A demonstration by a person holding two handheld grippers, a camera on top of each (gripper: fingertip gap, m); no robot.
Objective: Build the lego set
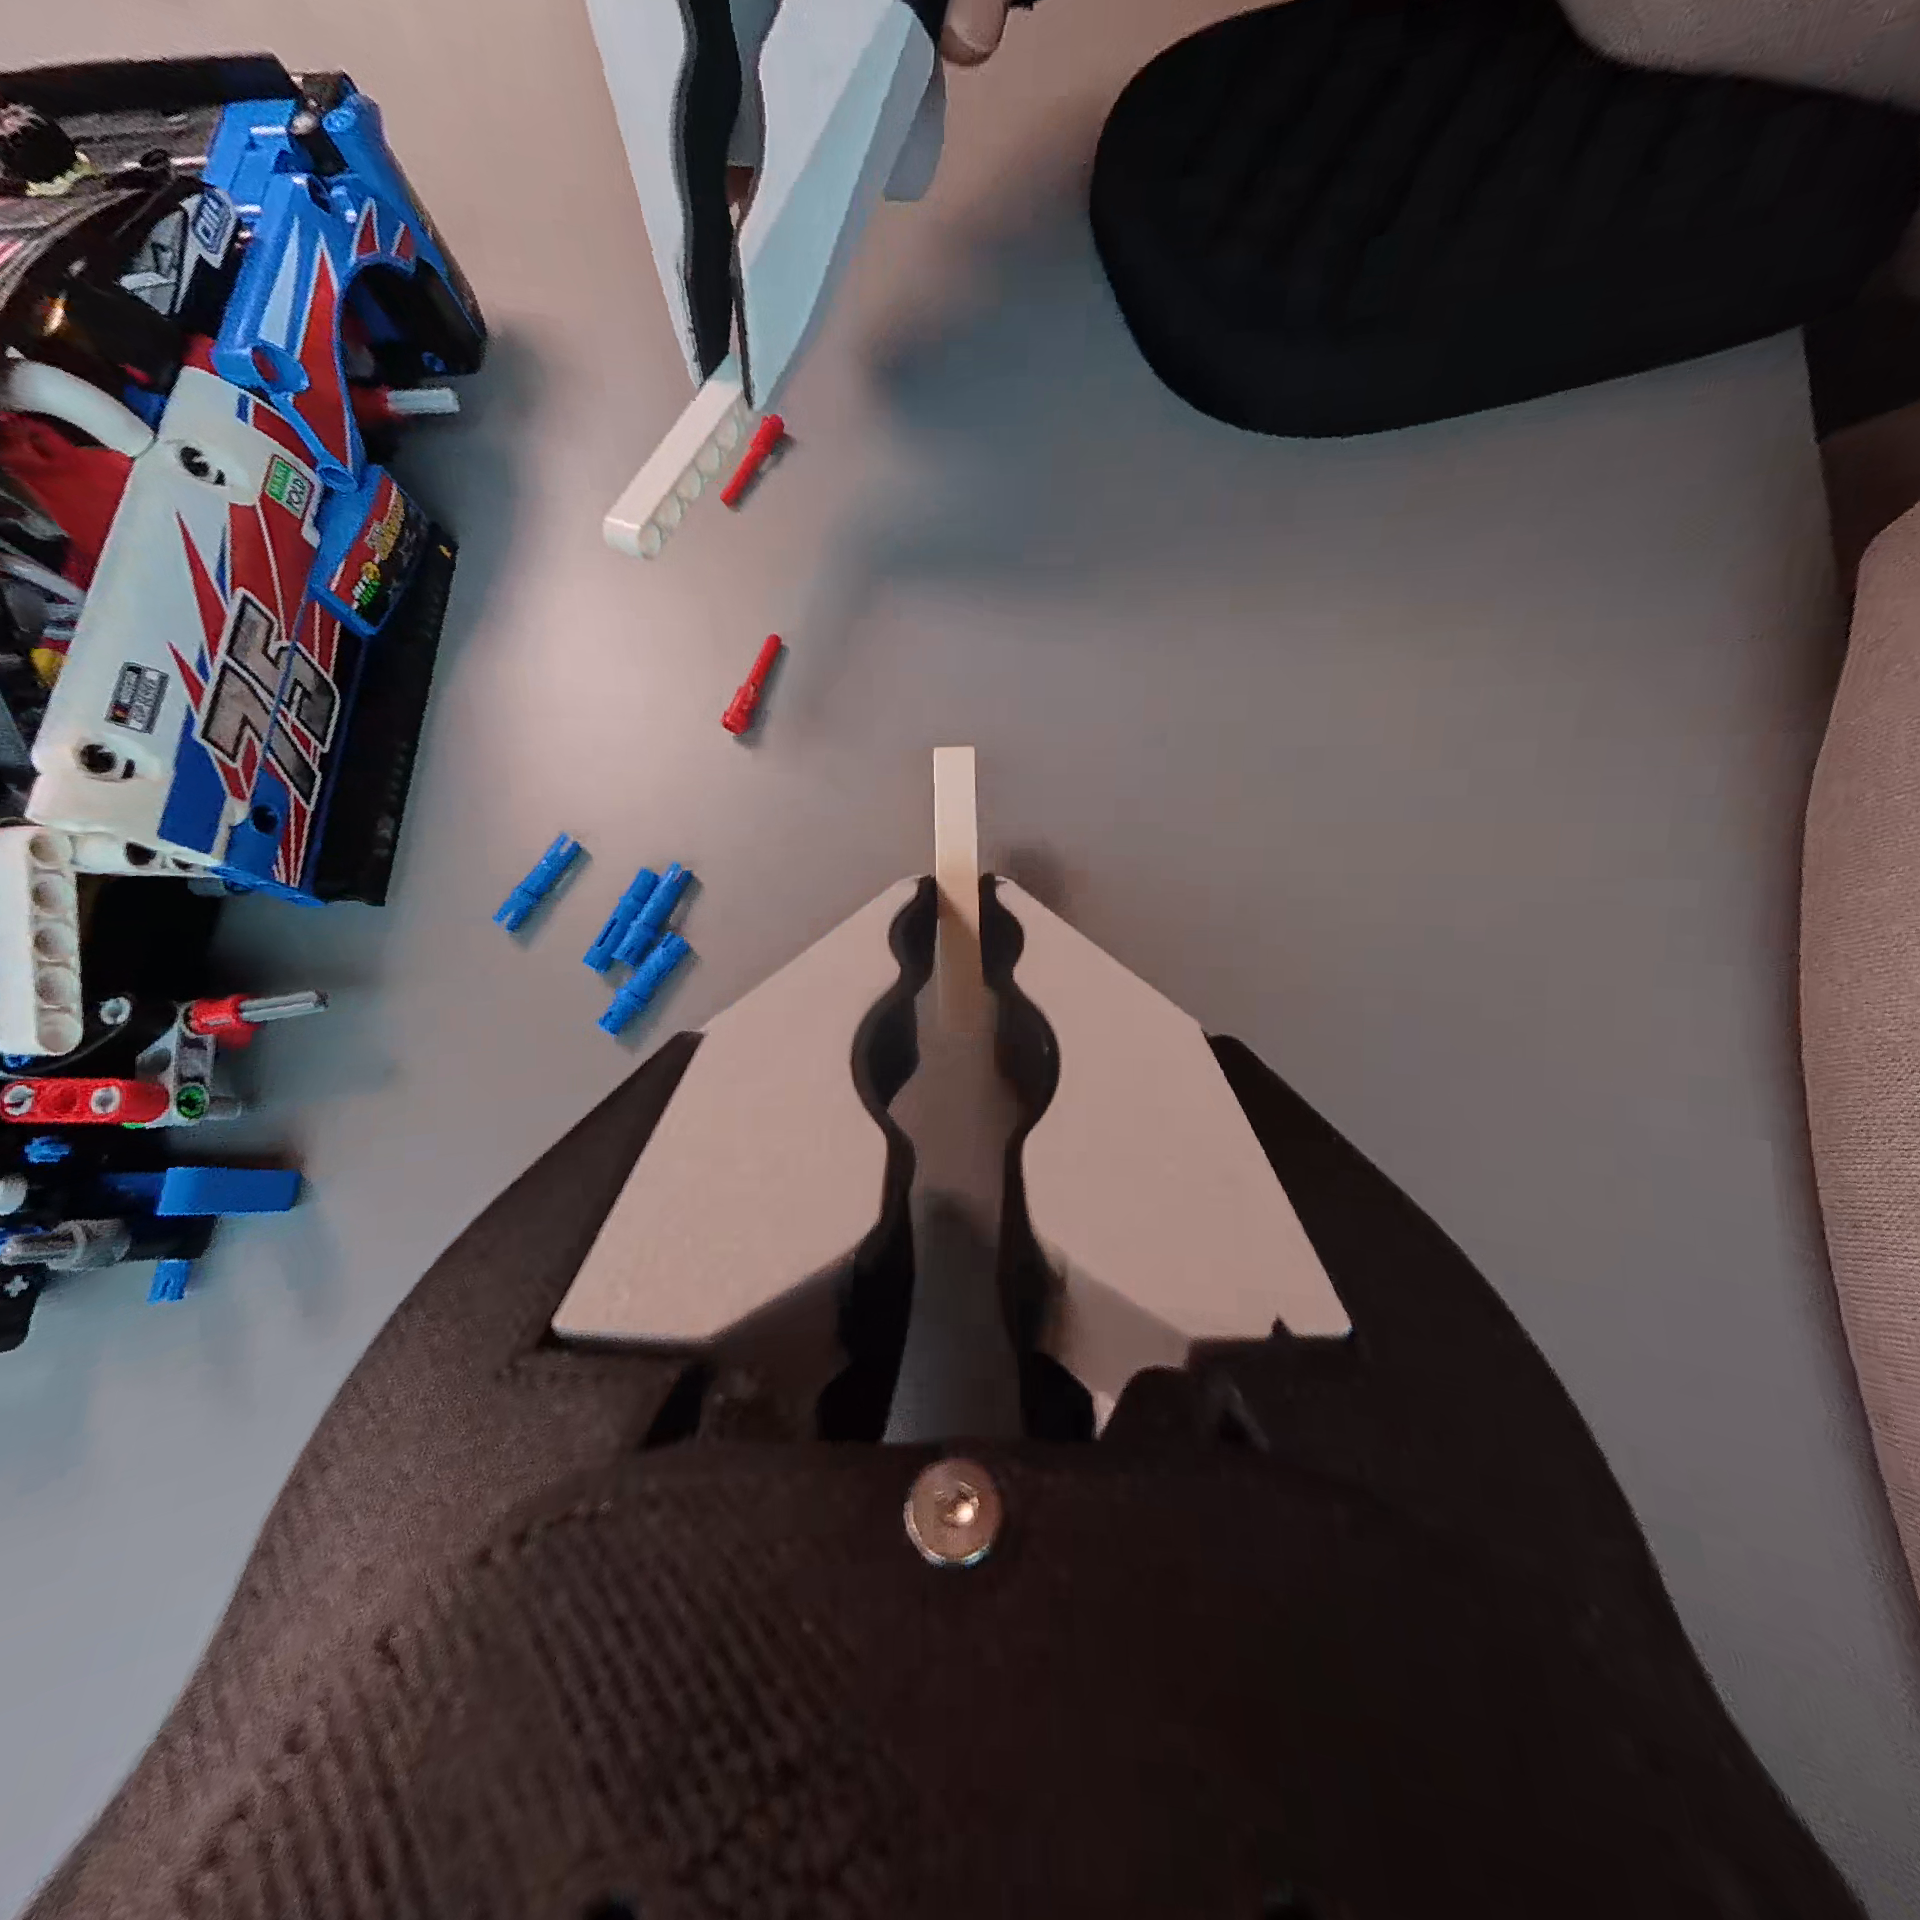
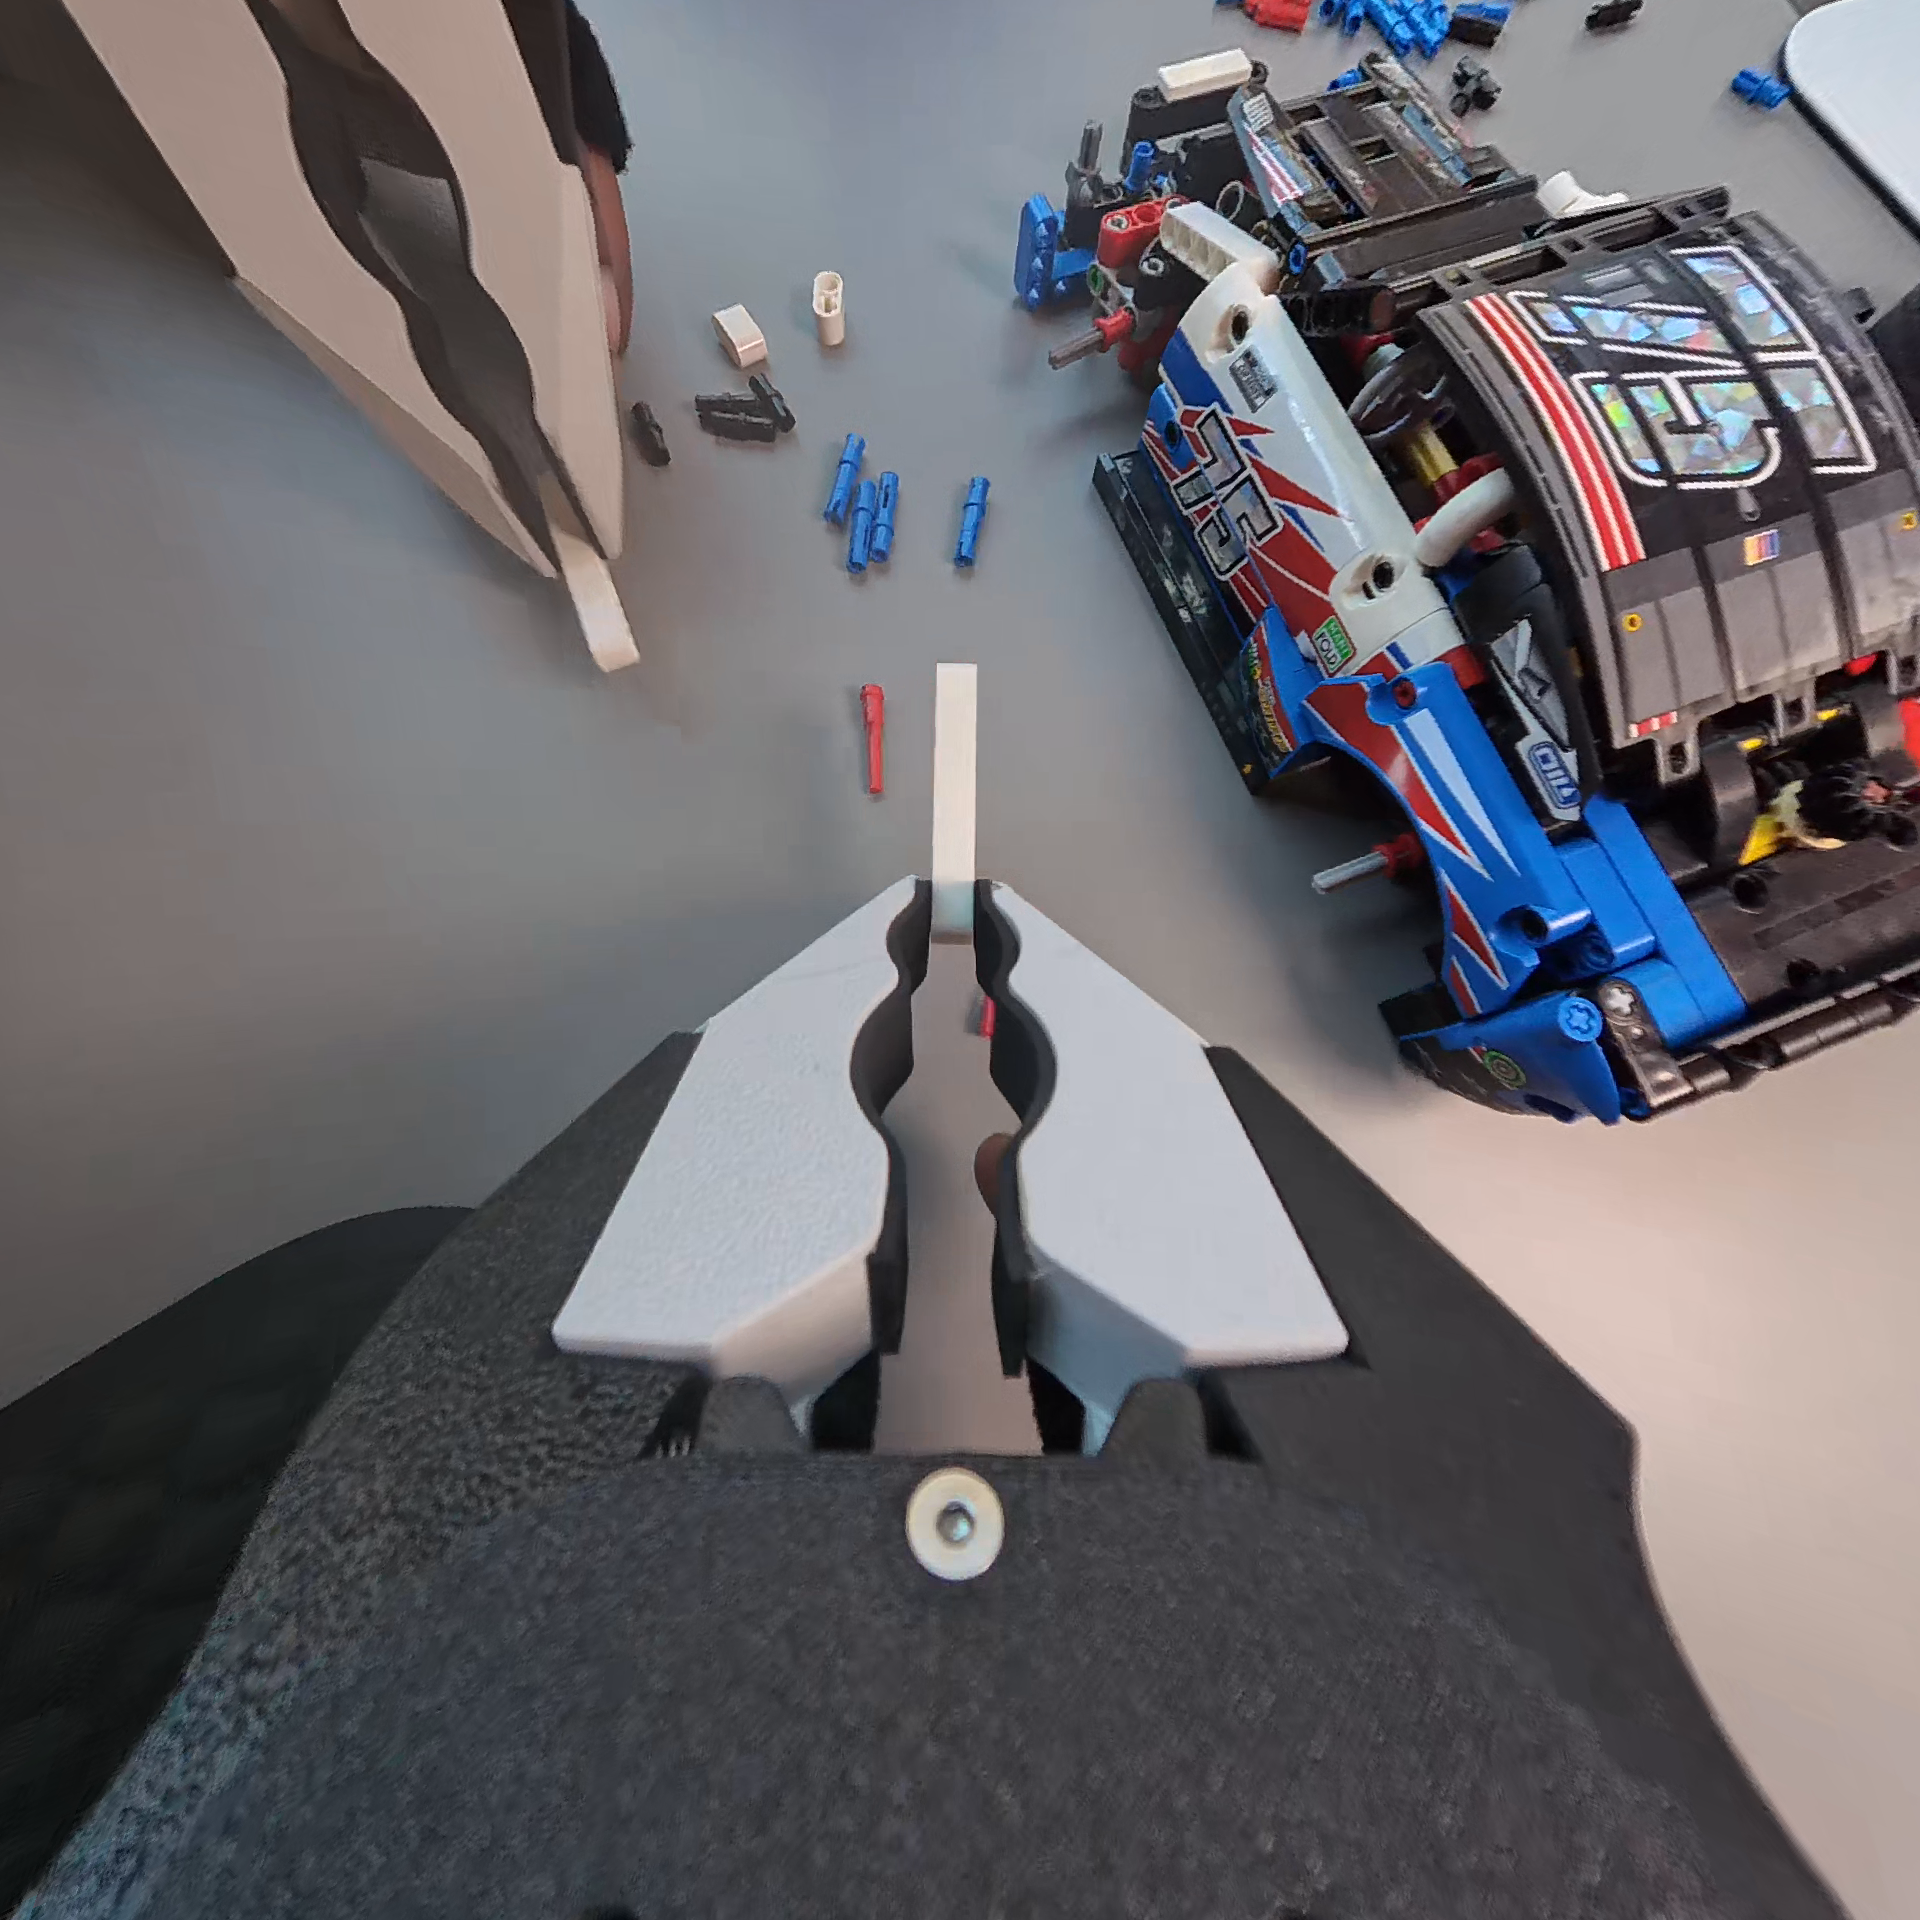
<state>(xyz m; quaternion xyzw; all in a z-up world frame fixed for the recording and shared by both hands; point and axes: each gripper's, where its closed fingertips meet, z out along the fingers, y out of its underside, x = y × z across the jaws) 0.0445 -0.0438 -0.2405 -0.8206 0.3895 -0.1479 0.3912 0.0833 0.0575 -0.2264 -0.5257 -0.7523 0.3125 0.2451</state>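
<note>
Left wrist view: left claw (image 1: 956,883) clenched on a cream-white beam (image 1: 955,821), held edge-on, sticking out forward past the fingertips above the grey surface (image 1: 1351,727). Ahead and to the left, right claw (image 1: 727,390) seen from above, pinching one end of a long white beam with holes (image 1: 670,483); far end of that beam low over the surface, contact not clear. One red pin (image 1: 752,458) just beside that beam, second red pin (image 1: 750,684) lying apart, nearer the camera. Loose cluster of blue pins (image 1: 634,940) on the surface, left of the left claw. Partly built race car model (image 1: 218,582), blue, white and red with stickers, at left edge.

Right wrist view: right claw (image 2: 954,883) clamped on the white beam (image 2: 955,769), which projects straight forward. Red pin (image 2: 873,736) on the surface just left of it. Left claw (image 2: 582,561) at upper left with its cream beam (image 2: 605,618) protruding. Blue pins (image 2: 883,509), black pins (image 2: 732,414) and two small white pieces (image 2: 790,317) scattered beyond. Car model (image 2: 1558,582) at right, well apart from both beams.
</note>
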